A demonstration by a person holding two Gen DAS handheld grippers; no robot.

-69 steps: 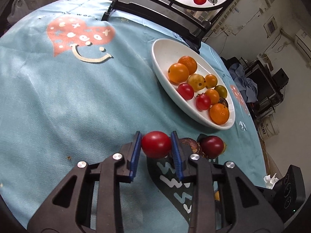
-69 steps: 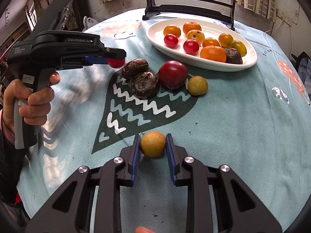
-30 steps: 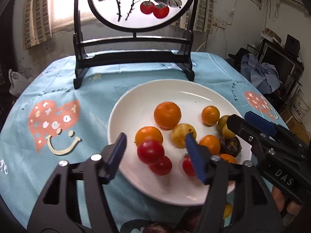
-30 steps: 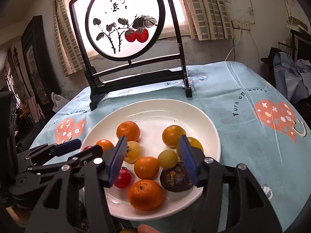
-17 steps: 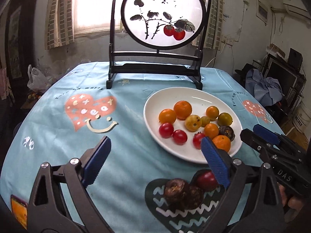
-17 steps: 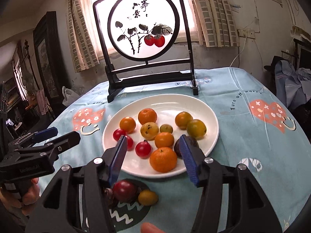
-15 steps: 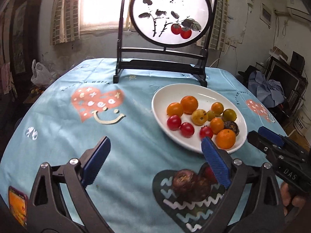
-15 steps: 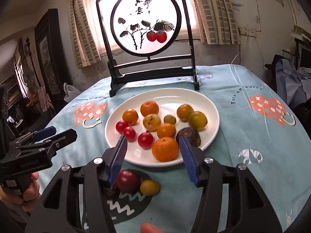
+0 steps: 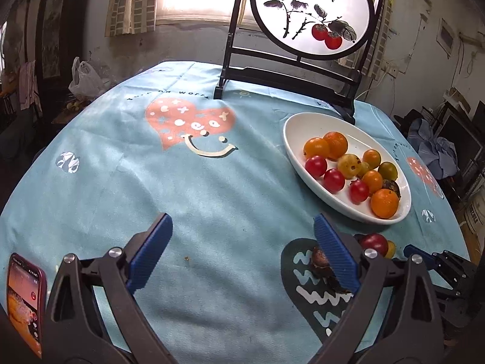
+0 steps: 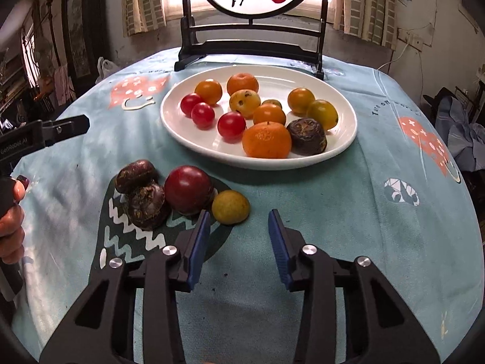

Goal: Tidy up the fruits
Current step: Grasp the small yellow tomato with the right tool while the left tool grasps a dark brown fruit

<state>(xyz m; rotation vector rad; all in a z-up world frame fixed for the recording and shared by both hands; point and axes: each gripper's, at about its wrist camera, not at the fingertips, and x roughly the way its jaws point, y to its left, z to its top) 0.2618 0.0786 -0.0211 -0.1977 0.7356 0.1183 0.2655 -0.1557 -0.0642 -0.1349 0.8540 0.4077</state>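
Note:
A white oval plate (image 10: pixel 169 121) holds several orange, red and yellow fruits and one brown one; it is also in the left wrist view (image 9: pixel 291 139). On the cloth in front of it lie a dark red fruit (image 10: pixel 188 192), two brown wrinkled fruits (image 10: pixel 147 204) and a yellow fruit (image 10: pixel 230 207). My right gripper (image 10: pixel 239 212) hovers just short of the yellow fruit; its jaws are closing with nothing between the pads. My left gripper (image 9: pixel 242 221) is open wide and empty over bare cloth, left of the loose fruits (image 9: pixel 374 242).
A round painted screen on a black stand (image 10: pixel 251 45) stands behind the plate. A phone (image 9: pixel 25 300) lies at the near left table edge. A hand (image 10: pixel 9 221) holds the left gripper at the left. The light blue tablecloth (image 9: pixel 212 188) drops off all around.
Both grippers held fruits earlier, a red one left and a yellow one right; both are now empty. They have drawn back from the plate. The left jaws spread wide, the right jaws narrowed.

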